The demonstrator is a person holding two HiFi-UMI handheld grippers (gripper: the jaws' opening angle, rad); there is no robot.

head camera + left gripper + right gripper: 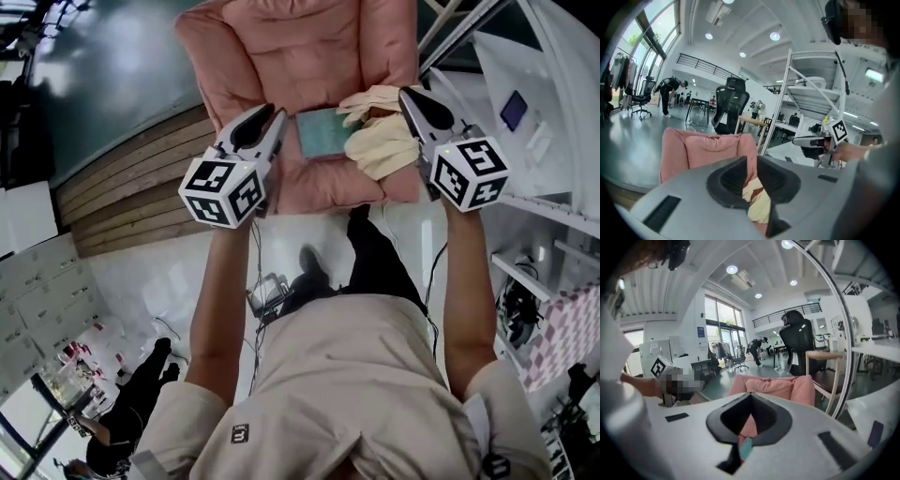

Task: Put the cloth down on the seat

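Note:
A folded teal cloth [323, 133] lies on the pink padded seat [309, 56], and a crumpled cream cloth [382, 136] rests right beside it. My left gripper [279, 120] hovers at the teal cloth's left edge. Its jaws stand a little apart, and the cream cloth [757, 201] shows through the gap, lying beyond them. My right gripper [407, 97] is over the cream cloth's far right side, shut with nothing in it. In the right gripper view [751, 398] only the pink seat [787, 387] and a sliver of teal cloth [745, 449] show behind the closed jaws.
The seat stands on a pale floor, with a wooden platform edge [131, 202] to the left. A white metal rack [820, 103] and white shelving [534, 122] stand to the right. A black office chair [730, 105] and a wooden chair [829, 376] are behind the seat. A person [141, 384] stands on the floor behind me.

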